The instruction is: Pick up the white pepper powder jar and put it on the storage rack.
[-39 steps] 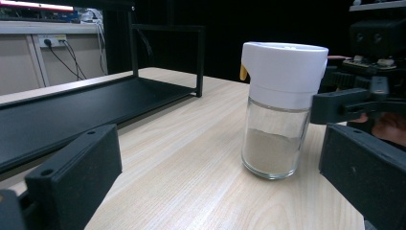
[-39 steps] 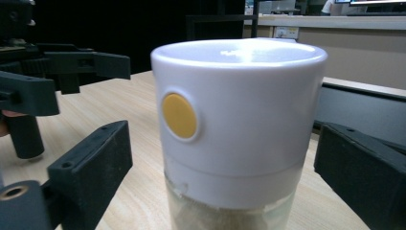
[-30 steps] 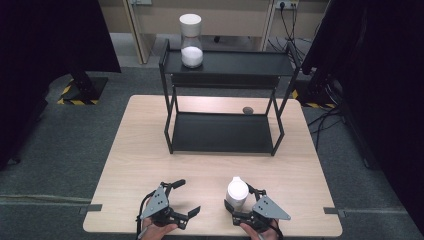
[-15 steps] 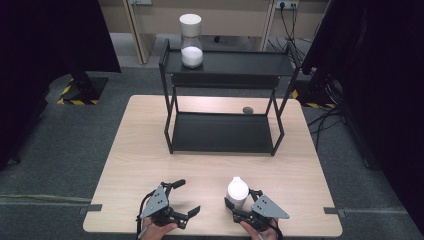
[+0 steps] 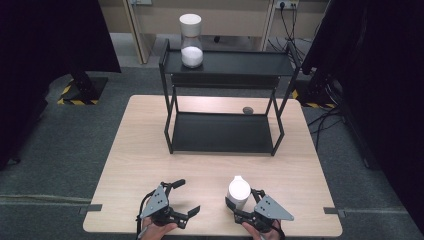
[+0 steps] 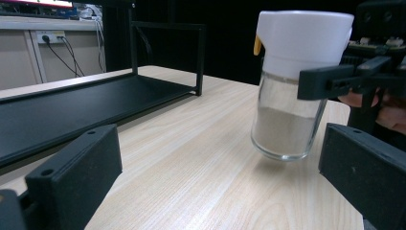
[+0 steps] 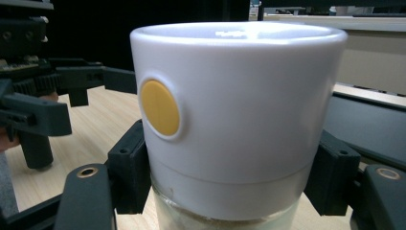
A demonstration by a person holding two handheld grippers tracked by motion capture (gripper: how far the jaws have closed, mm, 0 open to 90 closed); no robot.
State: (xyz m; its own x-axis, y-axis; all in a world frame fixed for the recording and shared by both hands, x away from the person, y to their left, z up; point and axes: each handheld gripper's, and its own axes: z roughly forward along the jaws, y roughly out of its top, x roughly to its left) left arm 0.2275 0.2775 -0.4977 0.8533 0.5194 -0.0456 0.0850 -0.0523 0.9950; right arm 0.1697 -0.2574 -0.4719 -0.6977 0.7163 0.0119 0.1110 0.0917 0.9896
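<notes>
jar point(image 5: 238, 190) | clamped in right gripper point(image 5: 239, 204) | tilted above table point(image 5: 150, 150)

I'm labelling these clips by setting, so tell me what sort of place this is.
Probably a lab or office room set up for recording, not a home. A bare wooden table carries only a black metal rack. Around it are grey carpet, wall sockets with trailing cables and hazard-striped stand feet.
</notes>
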